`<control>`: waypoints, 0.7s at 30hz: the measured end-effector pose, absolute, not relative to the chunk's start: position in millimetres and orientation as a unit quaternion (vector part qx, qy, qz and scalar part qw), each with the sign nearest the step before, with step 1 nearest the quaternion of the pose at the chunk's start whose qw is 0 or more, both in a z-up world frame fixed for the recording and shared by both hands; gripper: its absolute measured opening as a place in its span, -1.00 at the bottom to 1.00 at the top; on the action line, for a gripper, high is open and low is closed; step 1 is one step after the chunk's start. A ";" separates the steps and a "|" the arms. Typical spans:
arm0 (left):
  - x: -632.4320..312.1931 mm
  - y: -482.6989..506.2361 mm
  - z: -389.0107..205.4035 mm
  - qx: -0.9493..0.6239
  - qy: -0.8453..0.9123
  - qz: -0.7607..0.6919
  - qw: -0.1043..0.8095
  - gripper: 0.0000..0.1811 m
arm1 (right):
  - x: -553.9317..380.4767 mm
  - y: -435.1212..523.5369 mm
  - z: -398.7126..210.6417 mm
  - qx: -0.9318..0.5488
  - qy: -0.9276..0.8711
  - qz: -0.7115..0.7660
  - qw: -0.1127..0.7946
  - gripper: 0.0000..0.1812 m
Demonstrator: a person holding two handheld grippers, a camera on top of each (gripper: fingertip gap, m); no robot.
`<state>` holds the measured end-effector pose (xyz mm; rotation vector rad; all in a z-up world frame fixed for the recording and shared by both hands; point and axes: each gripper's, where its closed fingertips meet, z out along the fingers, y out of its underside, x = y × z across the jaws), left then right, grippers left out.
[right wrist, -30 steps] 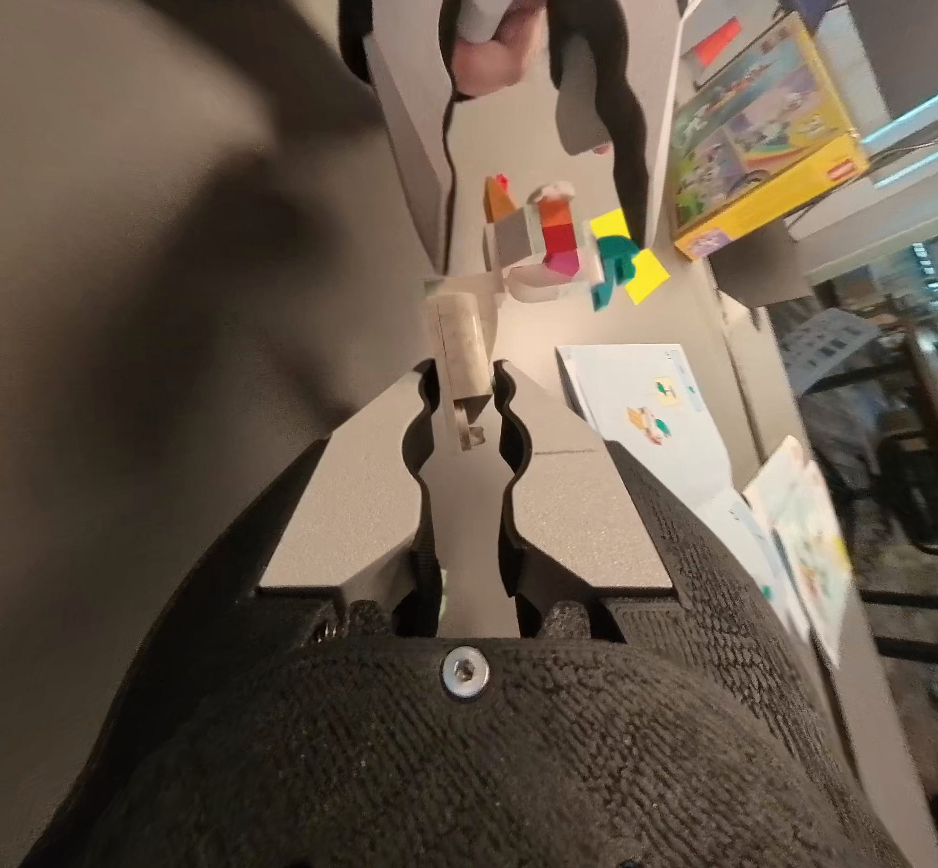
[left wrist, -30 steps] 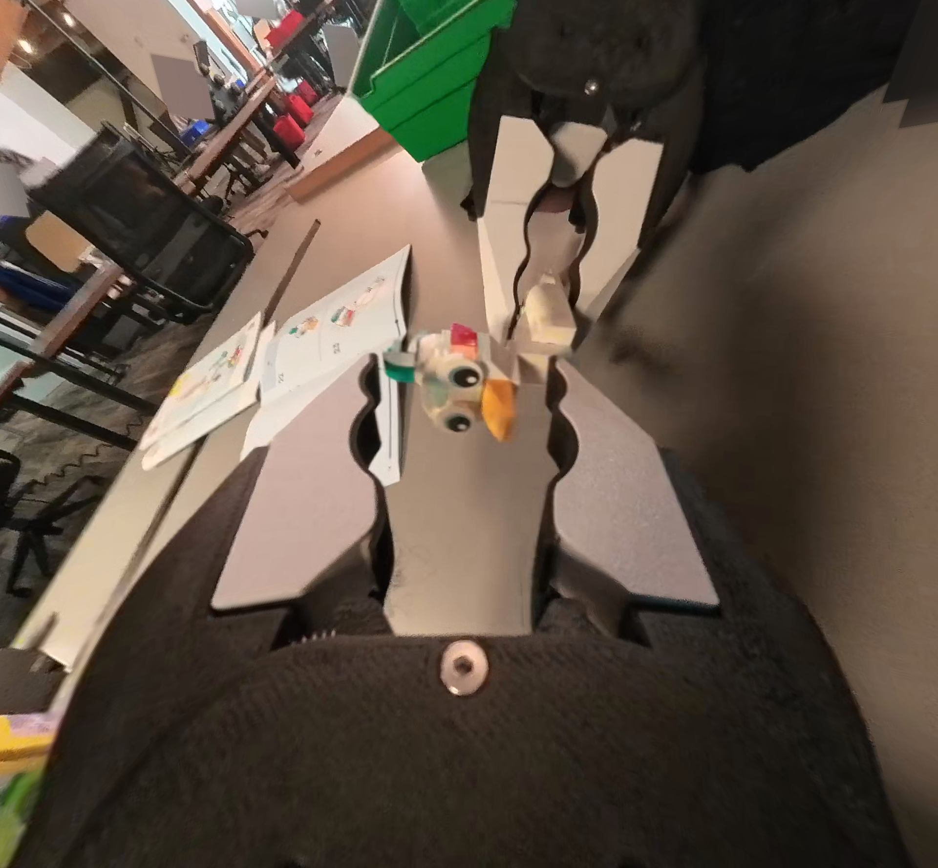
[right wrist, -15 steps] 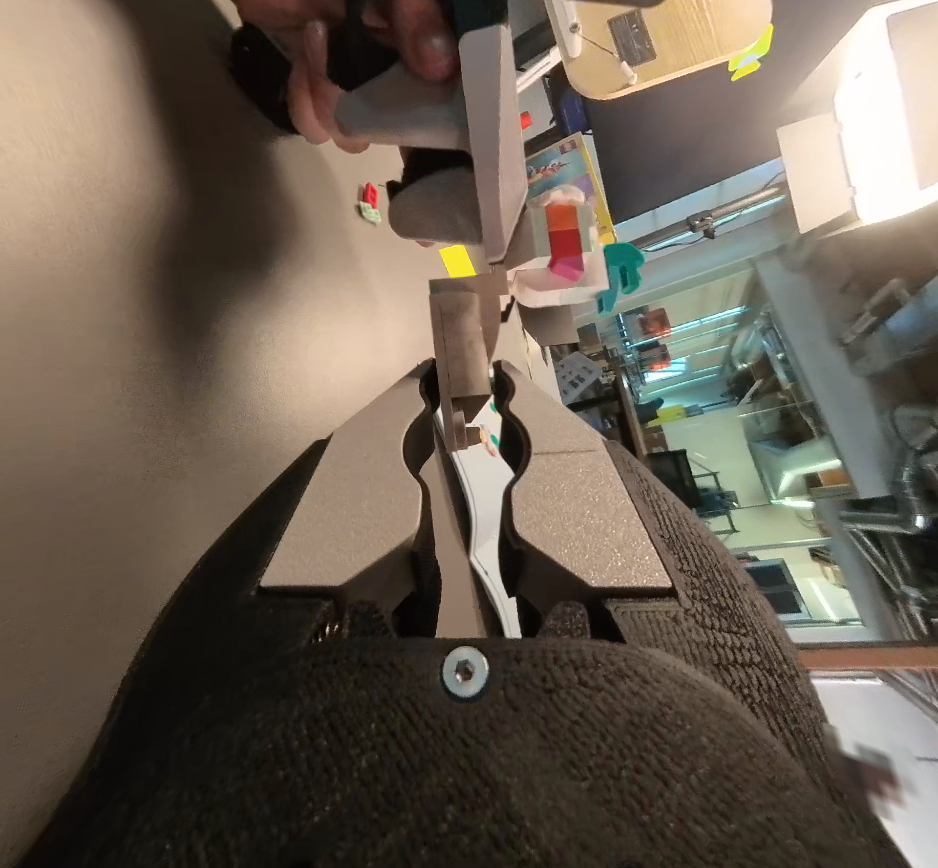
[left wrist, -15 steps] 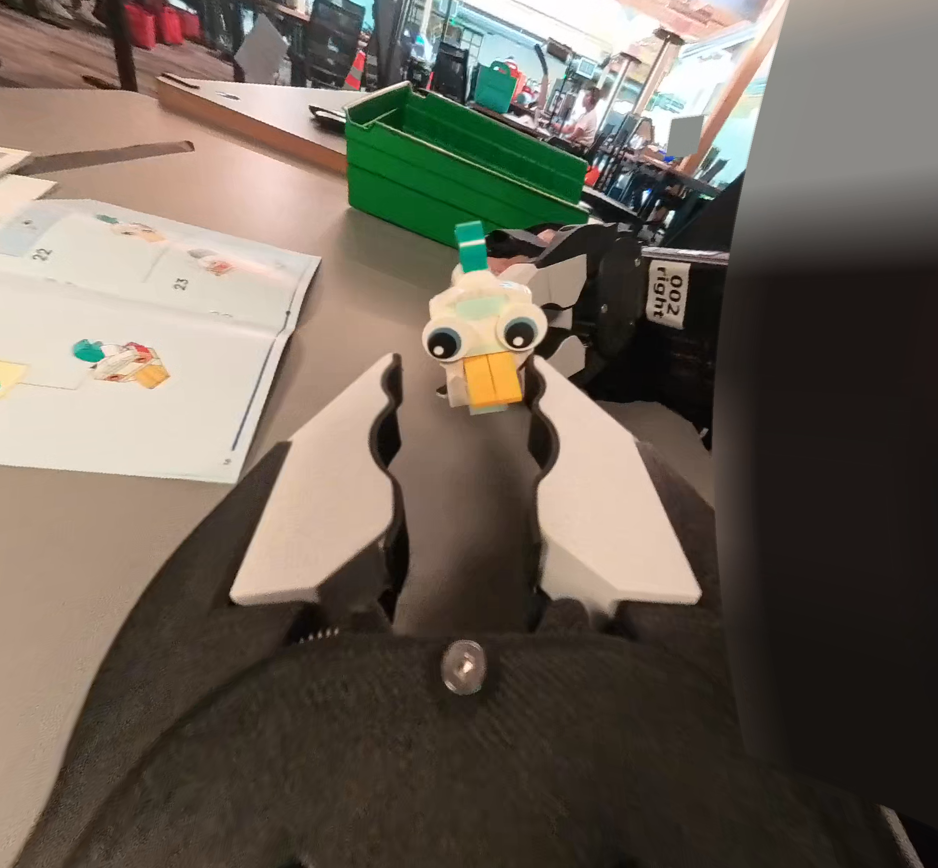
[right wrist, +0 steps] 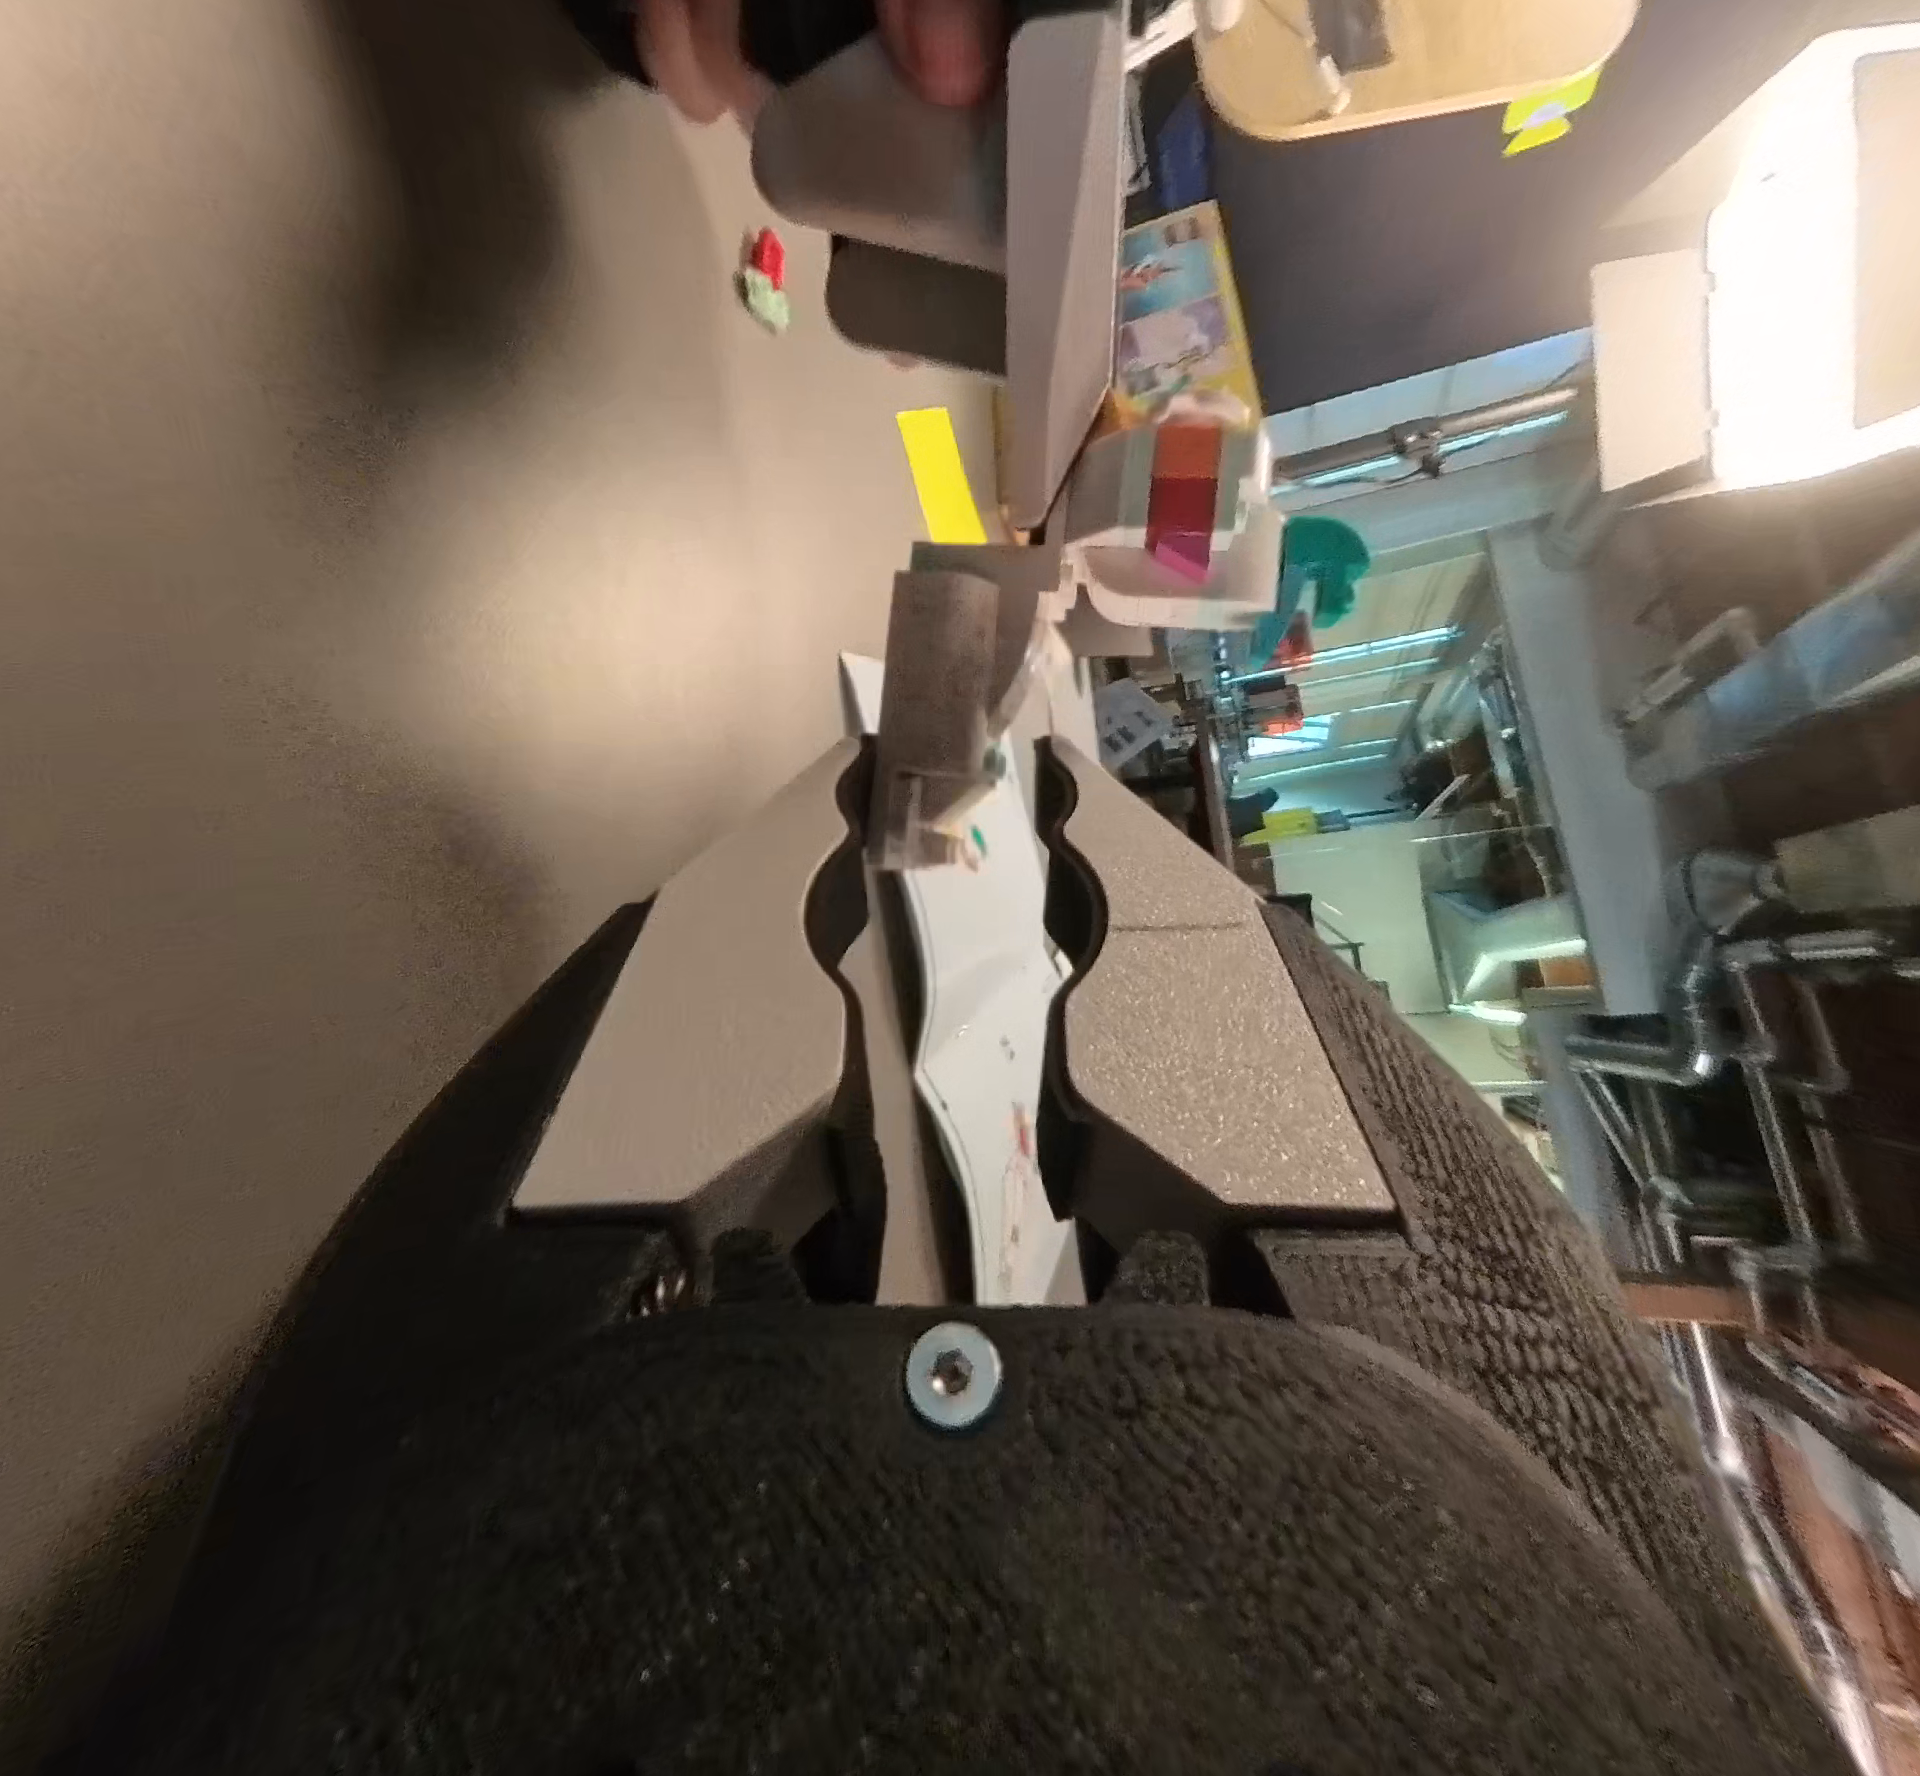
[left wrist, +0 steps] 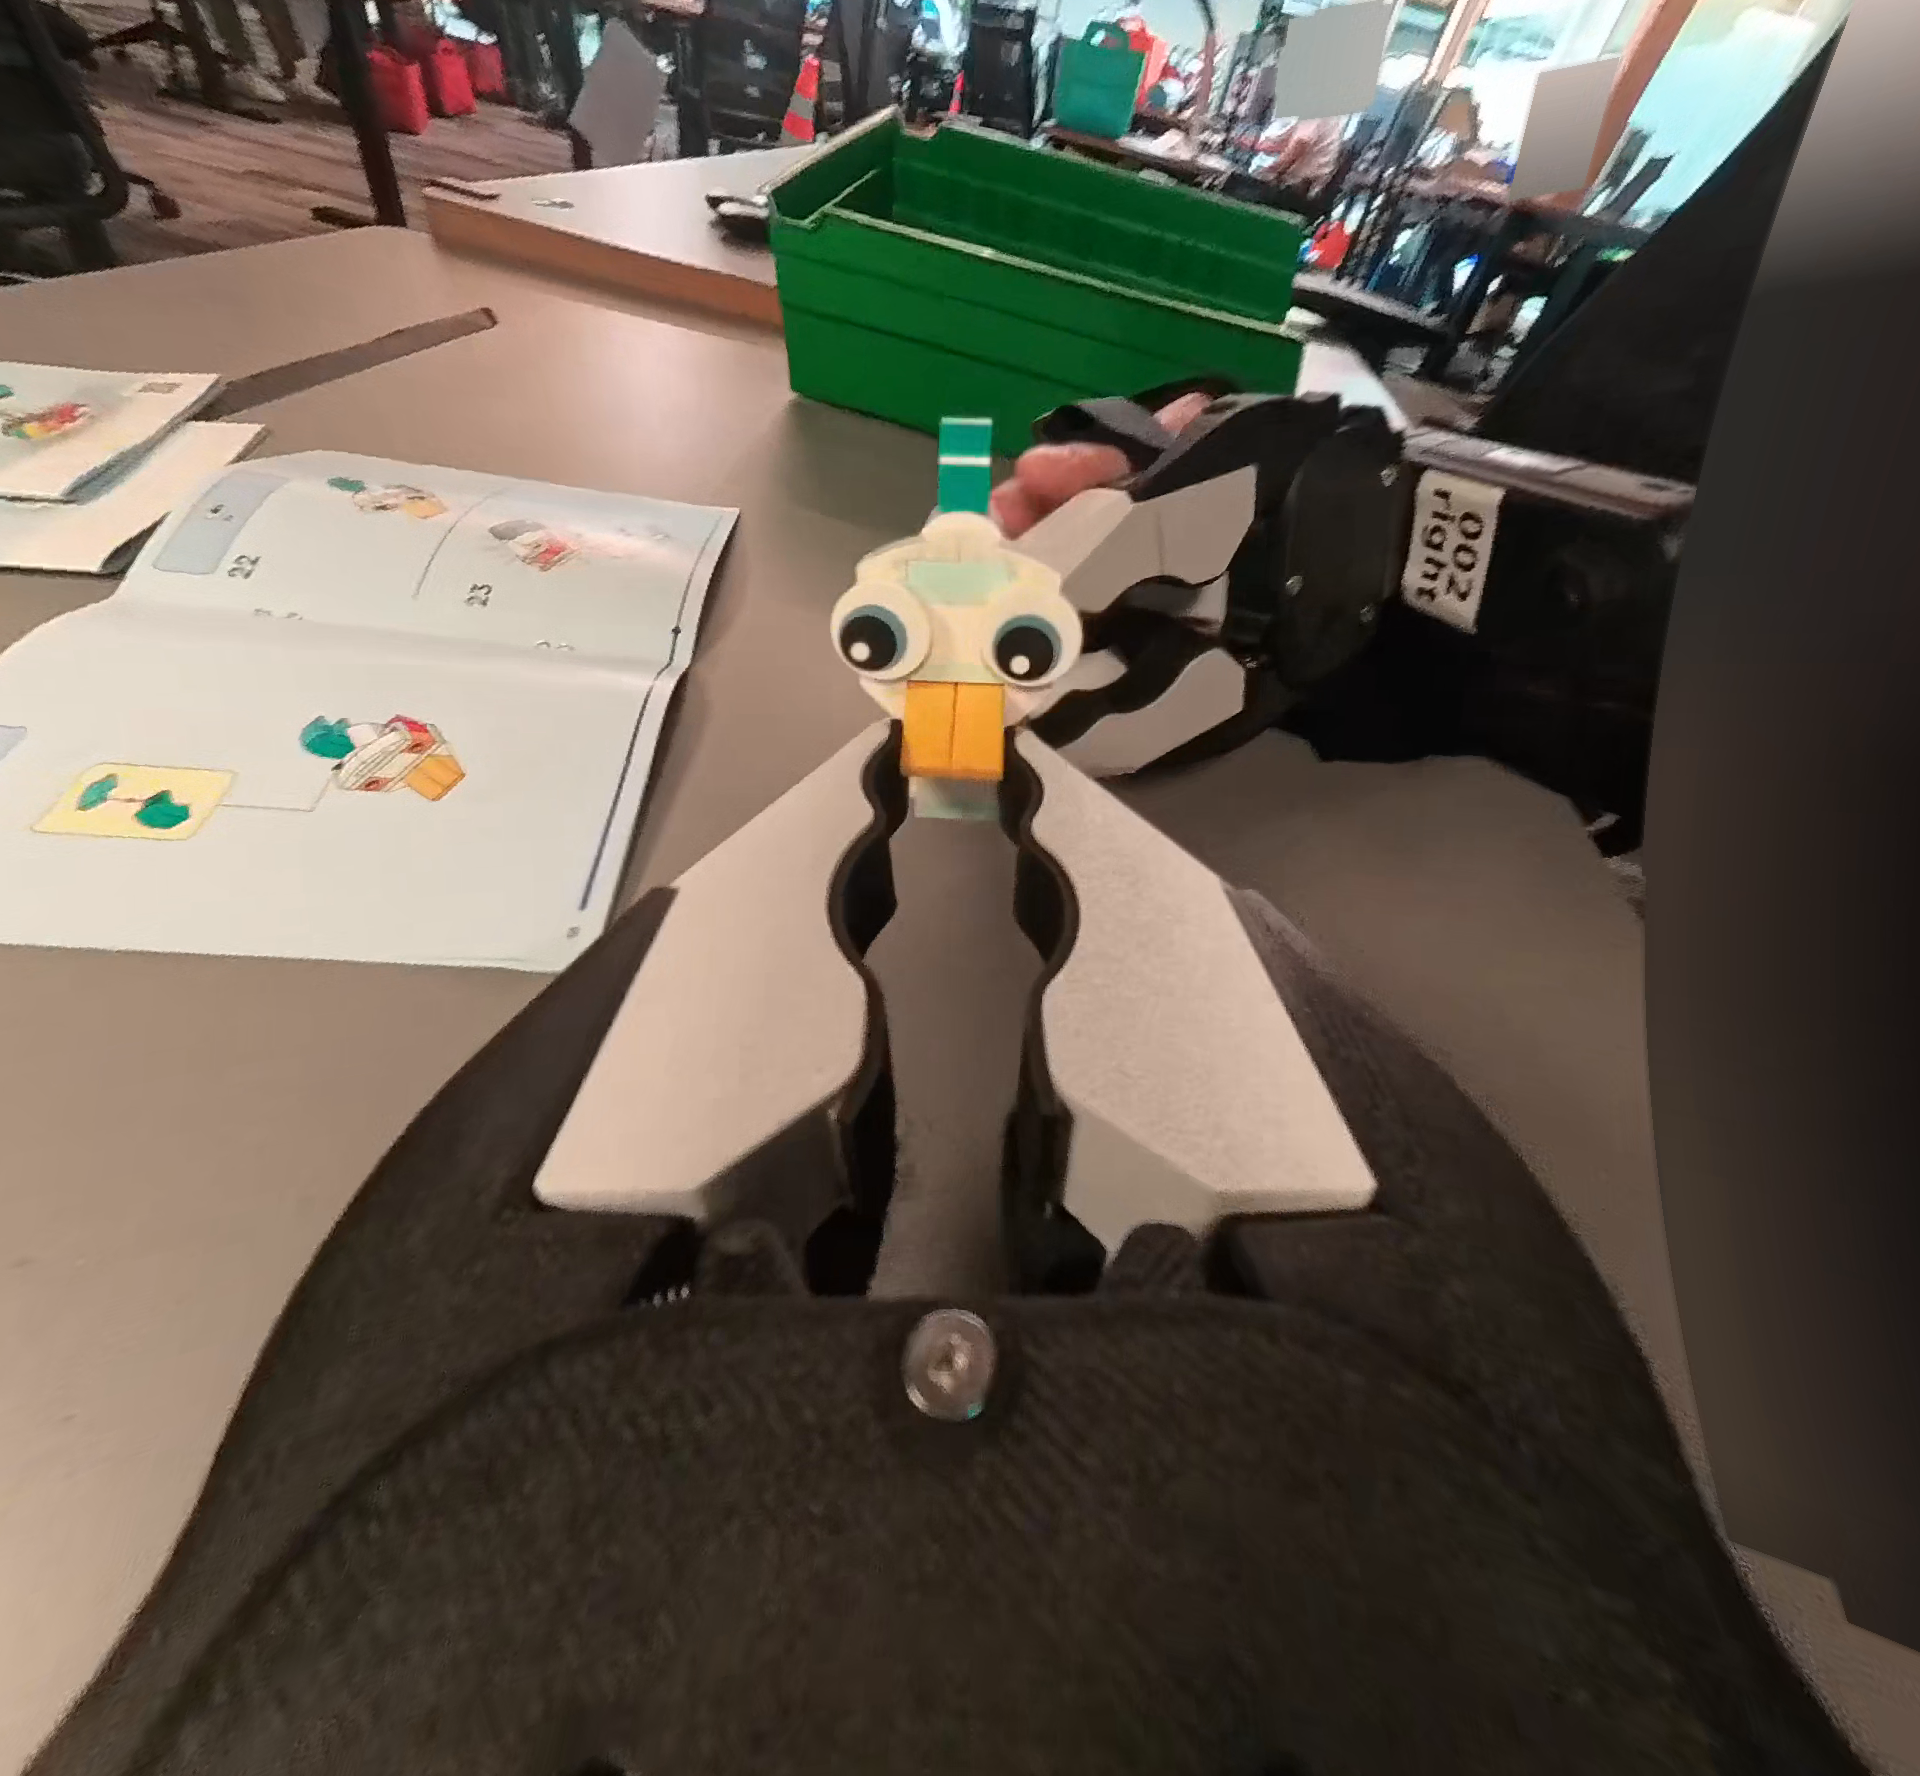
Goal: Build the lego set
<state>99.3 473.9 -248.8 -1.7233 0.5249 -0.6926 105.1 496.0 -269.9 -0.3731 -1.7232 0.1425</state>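
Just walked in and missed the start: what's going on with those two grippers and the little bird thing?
A person is building a Lego bird with a handheld gripper in each hand. The left gripper pinches the bird head, with googly eyes and an orange beak, above the table. The right gripper holds a grey brick close against it. An instruction booklet lies open alongside.

Grey table [left wrist: 312,1051], open instruction booklet [left wrist: 343,718] (second beside), green bin [left wrist: 1039,313]

Two grippers: left gripper [left wrist: 951,781], right gripper [right wrist: 951,770]. One lego bird head [left wrist: 956,630]. One grey lego piece [right wrist: 935,687]. One green bin [left wrist: 1029,292], upper centre. Two instruction booklets: open booklet [left wrist: 332,708], closed booklet [left wrist: 73,438], left edge. One lego box [right wrist: 1179,313].
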 end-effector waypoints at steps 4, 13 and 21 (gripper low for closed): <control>93.1 475.9 -253.5 -0.747 0.212 -0.291 0.559 -0.83 | 109.7 502.9 -278.6 -0.185 -0.768 0.079 0.607 -0.60; 81.9 472.9 -277.6 -0.797 0.224 -0.249 0.502 -0.83 | 117.8 486.7 -289.8 -0.290 -0.789 0.231 0.490 -0.56; 92.1 465.2 -282.9 -0.798 0.252 -0.268 0.477 -0.83 | 109.3 468.9 -294.1 -0.402 -0.773 0.372 0.321 -0.58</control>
